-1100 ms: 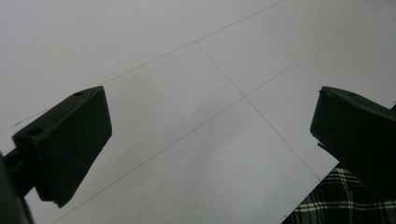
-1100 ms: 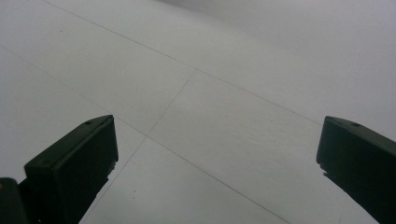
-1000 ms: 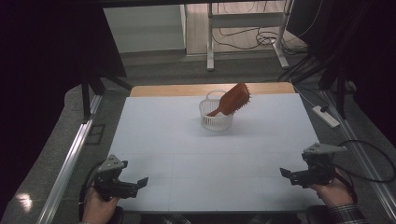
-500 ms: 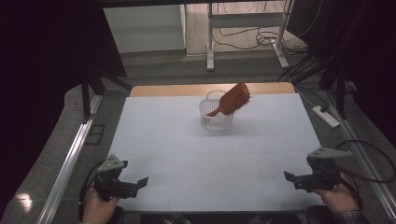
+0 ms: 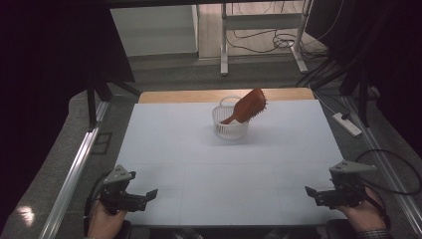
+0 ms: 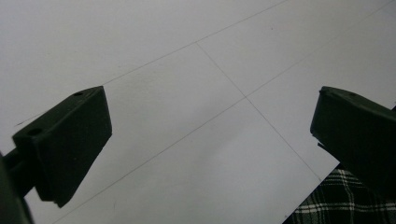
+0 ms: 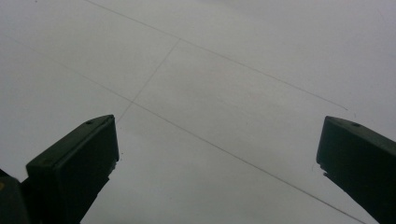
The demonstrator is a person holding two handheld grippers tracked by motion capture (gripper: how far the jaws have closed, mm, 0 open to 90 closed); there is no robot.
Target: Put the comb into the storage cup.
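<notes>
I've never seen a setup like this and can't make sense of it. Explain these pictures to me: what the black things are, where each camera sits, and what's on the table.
No robot here: a person holds a two-jaw hand tool in each hand. The high view looks down from above the person's side, with the left gripper and right gripper at the near corners of the white table. The other two pictures come from cameras riding on the grippers; the black blocks at the bottom are each gripper's own jaws, wide apart over bare tabletop with thin grid lines. Both grippers hold nothing. Toward the far edge stands a small white basket with a brown hairbrush leaning out of it, handle down.
</notes>
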